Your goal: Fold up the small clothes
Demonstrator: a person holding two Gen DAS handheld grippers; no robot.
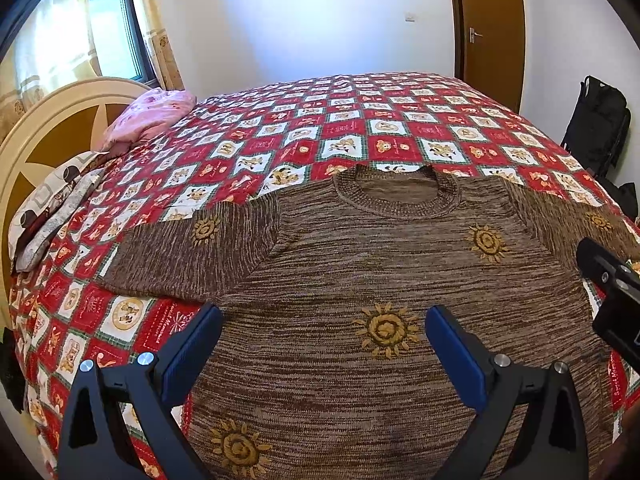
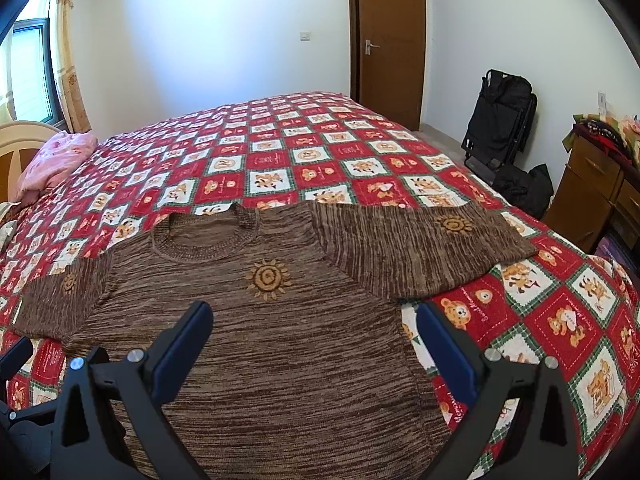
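Observation:
A brown knit sweater [image 1: 360, 264] with yellow sun motifs lies flat, front up, on the bed, neck away from me and both sleeves spread out sideways. It also shows in the right wrist view [image 2: 280, 344]. My left gripper [image 1: 324, 316] is open and empty, hovering over the sweater's left body part. My right gripper [image 2: 314, 312] is open and empty, hovering over the sweater's right side, its right finger above the side edge. The right gripper's body shows at the right edge of the left wrist view [image 1: 612, 288].
The bed has a red and white checked quilt [image 1: 360, 128]. A pink pillow [image 1: 152, 116] and folded cloths [image 1: 52, 208] lie by the headboard at left. A black folded stroller [image 2: 500, 120], bags and a wooden dresser [image 2: 596, 184] stand to the right of the bed.

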